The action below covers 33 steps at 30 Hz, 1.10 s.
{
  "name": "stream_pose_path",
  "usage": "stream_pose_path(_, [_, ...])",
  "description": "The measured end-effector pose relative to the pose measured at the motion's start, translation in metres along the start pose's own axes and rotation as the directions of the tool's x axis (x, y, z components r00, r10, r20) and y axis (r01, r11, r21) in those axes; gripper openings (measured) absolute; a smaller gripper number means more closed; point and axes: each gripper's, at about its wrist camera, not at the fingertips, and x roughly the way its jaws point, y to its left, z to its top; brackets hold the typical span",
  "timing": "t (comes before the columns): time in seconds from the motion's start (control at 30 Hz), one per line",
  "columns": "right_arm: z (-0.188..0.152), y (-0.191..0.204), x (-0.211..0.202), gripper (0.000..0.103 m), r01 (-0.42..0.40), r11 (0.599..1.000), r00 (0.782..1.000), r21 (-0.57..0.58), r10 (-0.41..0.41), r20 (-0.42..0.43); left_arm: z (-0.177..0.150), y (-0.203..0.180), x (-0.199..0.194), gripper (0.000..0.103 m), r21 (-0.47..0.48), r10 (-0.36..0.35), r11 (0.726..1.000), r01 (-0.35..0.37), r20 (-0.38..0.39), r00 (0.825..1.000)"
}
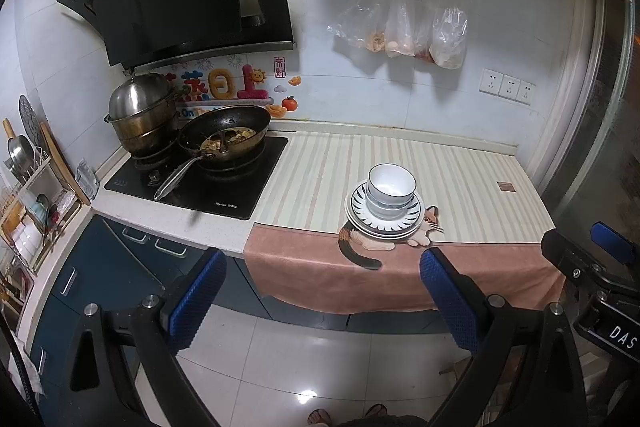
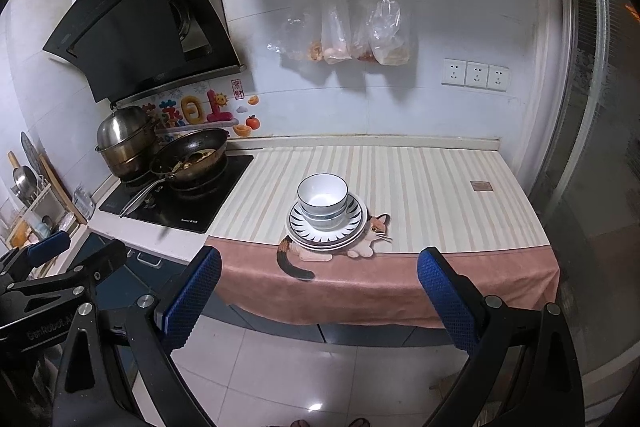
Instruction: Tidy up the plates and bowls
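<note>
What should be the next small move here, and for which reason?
Probably bring the right claw forward toward the top bowl. Both claws are open and hold nothing, back from the counter edge, while the bowls sit nested on the stacked plates on the striped mat. The left claw could then steady the plates.

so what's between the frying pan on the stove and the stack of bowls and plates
Only bare striped mat separates the black frying pan from the white stacked bowls and plates, shown in both wrist views.

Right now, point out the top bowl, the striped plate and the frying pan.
top bowl [image 2: 322, 191], right wrist view, inner wall.
striped plate [image 2: 357, 211], right wrist view, right rim.
frying pan [image 1: 244, 115], left wrist view, inner back wall.
</note>
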Motion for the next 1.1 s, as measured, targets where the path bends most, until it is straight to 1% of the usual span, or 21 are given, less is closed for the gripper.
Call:
stream_pose_path(0.7, [0.0014, -0.0044, 0.001, 0.101, -0.003, 1.0, 1.0, -0.004, 0.003, 0.0, -0.0002, 0.0012, 0.0009, 0.099, 0.0, -0.001, 1.0, 0.001, -0.004, 1.0])
stream_pose_path(1.1, [0.0031, -0.0056, 0.0014, 0.101, -0.003, 1.0, 1.0, -0.003, 0.003, 0.001, -0.0082, -0.0026, 0.0002, 0.099, -0.001, 0.002, 1.0, -0.002, -0.001, 1.0])
